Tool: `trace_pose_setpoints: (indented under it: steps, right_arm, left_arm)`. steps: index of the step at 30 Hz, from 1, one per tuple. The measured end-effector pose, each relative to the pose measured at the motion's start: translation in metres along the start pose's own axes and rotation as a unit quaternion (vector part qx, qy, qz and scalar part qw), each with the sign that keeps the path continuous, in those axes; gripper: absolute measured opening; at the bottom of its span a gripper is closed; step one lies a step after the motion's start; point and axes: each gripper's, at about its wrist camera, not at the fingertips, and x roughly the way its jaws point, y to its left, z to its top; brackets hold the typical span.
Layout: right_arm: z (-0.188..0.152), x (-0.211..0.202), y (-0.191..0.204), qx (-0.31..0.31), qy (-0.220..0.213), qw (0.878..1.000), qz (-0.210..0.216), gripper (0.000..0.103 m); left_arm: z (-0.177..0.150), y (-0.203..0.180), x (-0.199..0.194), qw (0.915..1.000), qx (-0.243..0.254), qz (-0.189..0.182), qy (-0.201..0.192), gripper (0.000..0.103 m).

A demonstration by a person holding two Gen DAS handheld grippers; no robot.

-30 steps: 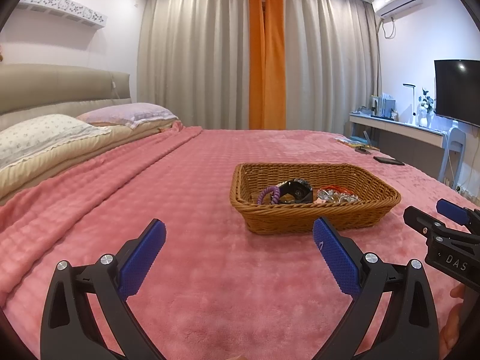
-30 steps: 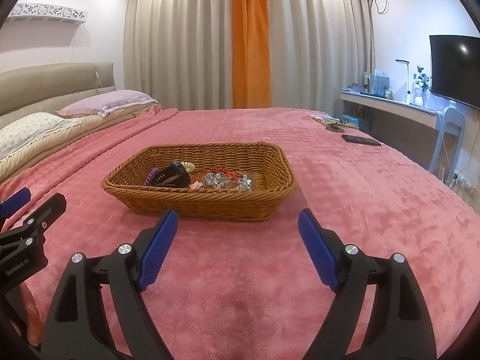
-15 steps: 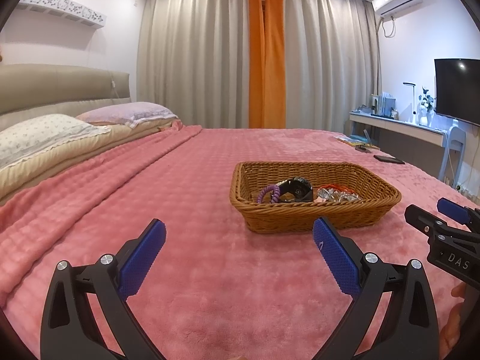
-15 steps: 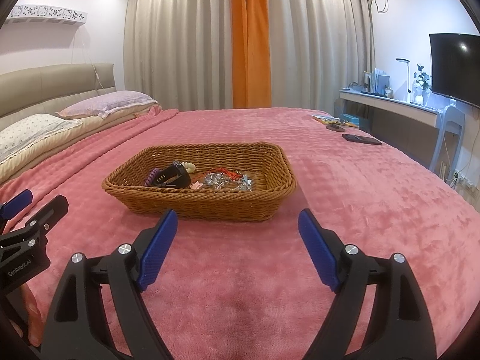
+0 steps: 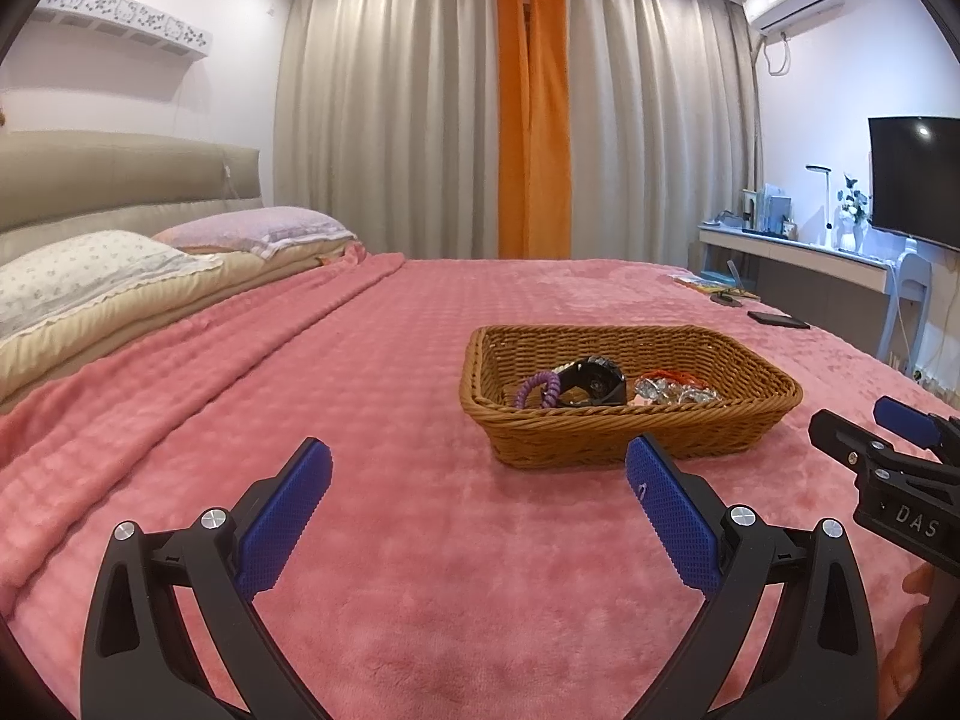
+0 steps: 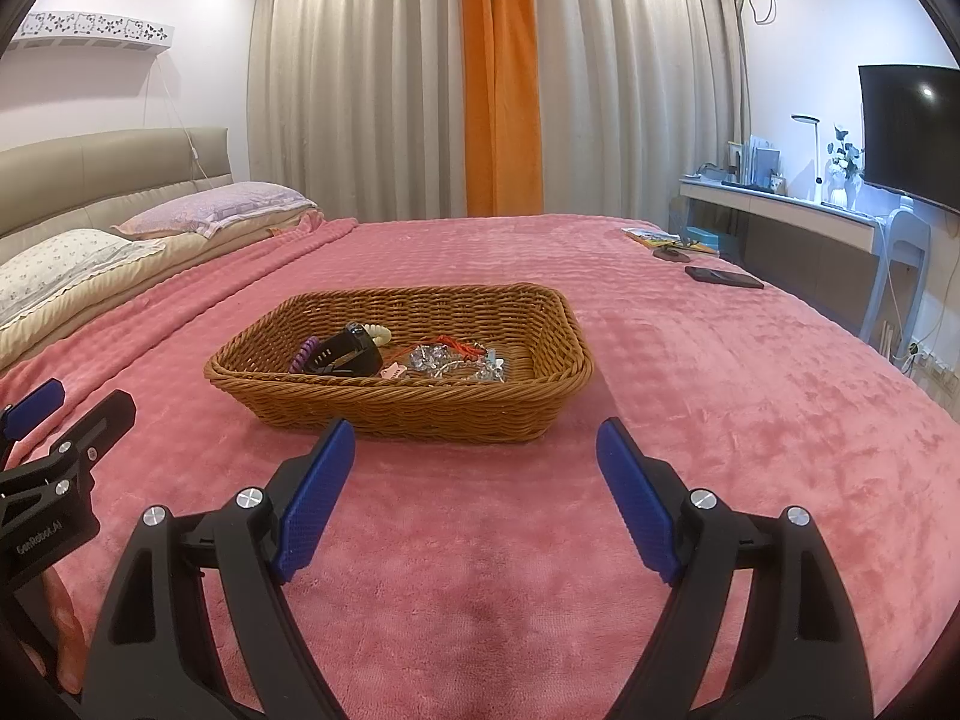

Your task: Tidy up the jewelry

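Observation:
A brown wicker basket [image 5: 636, 429] [image 6: 420, 408] stands on the pink bedspread ahead of both grippers. In it lie a purple coil band [image 5: 536, 387] [image 6: 302, 354], a black watch [image 5: 591, 381] [image 6: 345, 354], a red cord [image 5: 666, 373] [image 6: 462, 345] and a heap of silver jewelry [image 5: 675, 390] [image 6: 456, 363]. My left gripper [image 5: 477, 504] is open and empty, short of the basket and to its left. My right gripper [image 6: 474, 492] is open and empty, just in front of the basket's near rim. Each gripper shows at the edge of the other's view.
Pillows [image 5: 90, 276] and a padded headboard lie to the left. A black phone [image 6: 723, 277] and a booklet [image 6: 654, 237] lie on the bed's far right. A desk [image 6: 780, 210] with a lamp, a TV and a chair stand by the right wall. Curtains hang behind.

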Motion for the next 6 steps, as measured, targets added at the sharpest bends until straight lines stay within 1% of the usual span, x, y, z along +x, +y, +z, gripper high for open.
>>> trace_pose_setpoints:
  steps: [6]
  right_arm:
    - [0.0,0.0002,-0.0003,0.002,0.0,1.0,0.0,0.079]
  left_arm:
    - [0.0016,0.0016,0.0015,1.0,-0.001,-0.004,0.004,0.095]
